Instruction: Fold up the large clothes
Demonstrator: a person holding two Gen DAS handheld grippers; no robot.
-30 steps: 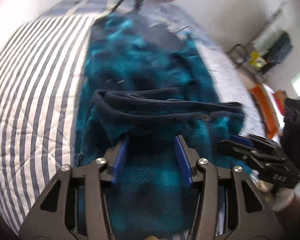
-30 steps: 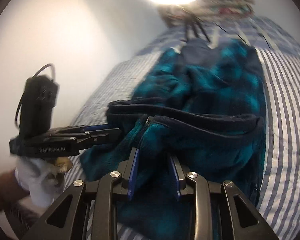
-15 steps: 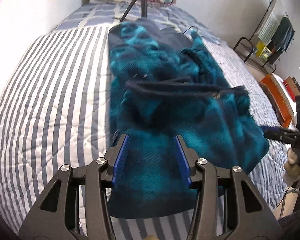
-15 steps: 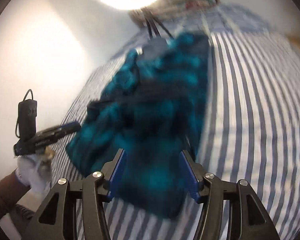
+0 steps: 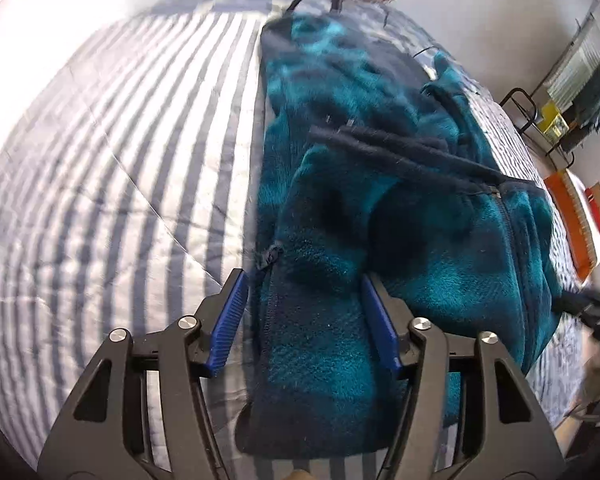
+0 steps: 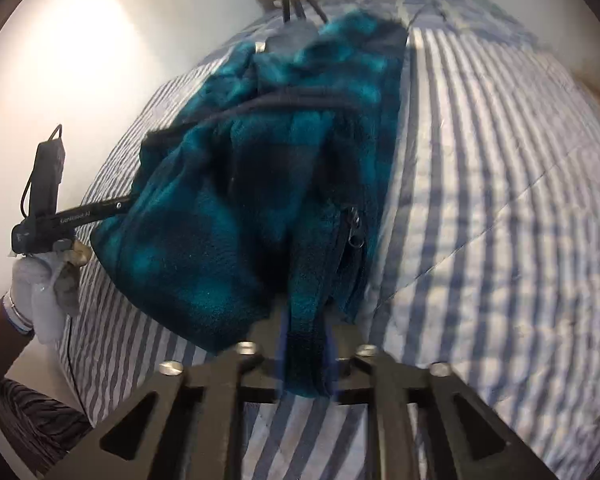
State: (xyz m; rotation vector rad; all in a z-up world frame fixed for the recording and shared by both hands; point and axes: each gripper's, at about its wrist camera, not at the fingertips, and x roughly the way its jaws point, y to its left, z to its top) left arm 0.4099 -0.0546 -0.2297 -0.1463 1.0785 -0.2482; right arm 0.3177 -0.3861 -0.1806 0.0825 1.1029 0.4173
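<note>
One teal-and-navy plaid fleece jacket (image 5: 400,200) lies on one blue-and-white striped bed (image 5: 100,160). Two black tongs (image 5: 304,308) (image 6: 304,344) show, and one white-gloved hand (image 6: 44,296).

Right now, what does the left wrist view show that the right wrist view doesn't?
Left only: a black metal rack and an orange box off the bed, left gripper opening around fleece. Right only: a white-gloved hand, right gripper closing, fleece between its jaws. Both: the teal plaid fleece jacket on the blue-striped quilt.
</note>
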